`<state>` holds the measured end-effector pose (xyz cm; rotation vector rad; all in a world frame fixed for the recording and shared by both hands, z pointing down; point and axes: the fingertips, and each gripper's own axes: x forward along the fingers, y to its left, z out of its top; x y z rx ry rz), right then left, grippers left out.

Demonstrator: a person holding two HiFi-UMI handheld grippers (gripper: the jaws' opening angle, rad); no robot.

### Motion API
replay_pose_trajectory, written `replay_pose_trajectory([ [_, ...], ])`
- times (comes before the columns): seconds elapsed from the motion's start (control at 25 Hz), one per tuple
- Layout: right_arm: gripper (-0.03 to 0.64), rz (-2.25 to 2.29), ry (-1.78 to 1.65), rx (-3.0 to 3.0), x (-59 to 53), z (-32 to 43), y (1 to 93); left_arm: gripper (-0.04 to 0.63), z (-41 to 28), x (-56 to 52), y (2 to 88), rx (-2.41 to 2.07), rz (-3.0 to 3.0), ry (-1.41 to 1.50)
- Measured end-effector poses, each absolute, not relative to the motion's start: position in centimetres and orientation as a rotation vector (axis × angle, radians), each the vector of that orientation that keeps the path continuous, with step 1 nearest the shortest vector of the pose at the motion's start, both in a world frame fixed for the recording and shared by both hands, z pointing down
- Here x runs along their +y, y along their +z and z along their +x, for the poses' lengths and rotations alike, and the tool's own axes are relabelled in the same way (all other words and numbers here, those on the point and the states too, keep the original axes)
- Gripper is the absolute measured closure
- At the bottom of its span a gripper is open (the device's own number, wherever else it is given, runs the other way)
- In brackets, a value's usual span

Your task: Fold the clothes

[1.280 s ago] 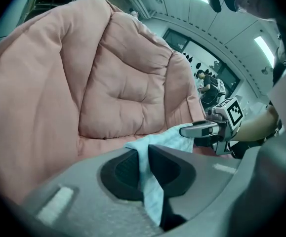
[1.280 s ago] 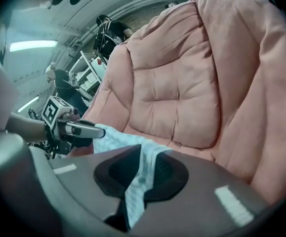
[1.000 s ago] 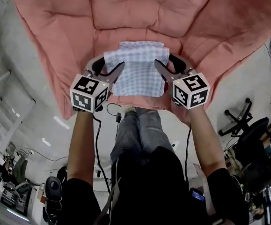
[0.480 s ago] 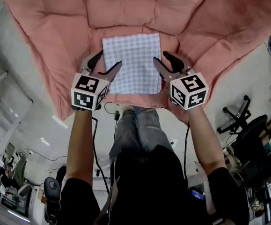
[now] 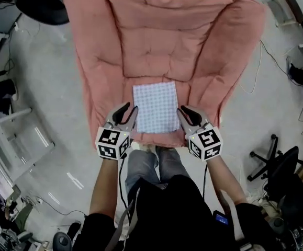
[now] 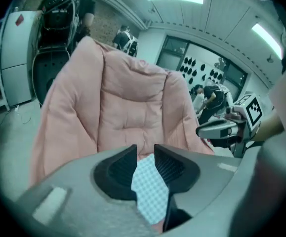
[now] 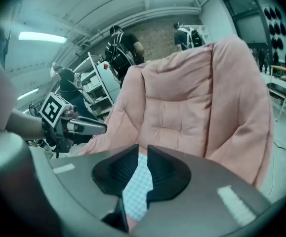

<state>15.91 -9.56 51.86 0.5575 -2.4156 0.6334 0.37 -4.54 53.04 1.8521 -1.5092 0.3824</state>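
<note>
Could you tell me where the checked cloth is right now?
In the head view the cloth lies flat, centred on the pink chair, on its seat near the front edge, just beyond the person's knees.

Pink padded chair fills the upper centre of the head view and stands on the pale grey floor. On its seat, centre frame: one folded checked cloth, lying flat. Floor, lower right: black office chair.

Jaws of left gripper just closing, narrowly apart on nothing, checked cloth below, pink chair beyond
</note>
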Motion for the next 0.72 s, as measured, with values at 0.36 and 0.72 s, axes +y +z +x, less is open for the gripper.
replay_pose_trajectory([
  [0.36, 0.584, 0.874, 0.512, -2.589, -11.0, 16.7, 35.9, 0.528, -2.4, -4.8, 36.7, -1.652, 2.023, 0.215],
  [0.72, 0.607, 0.953, 0.342, -2.711, -6.9, 17.1, 24.8, 0.572, -1.6, -1.8, 25.5, -1.71, 2.184, 0.093],
])
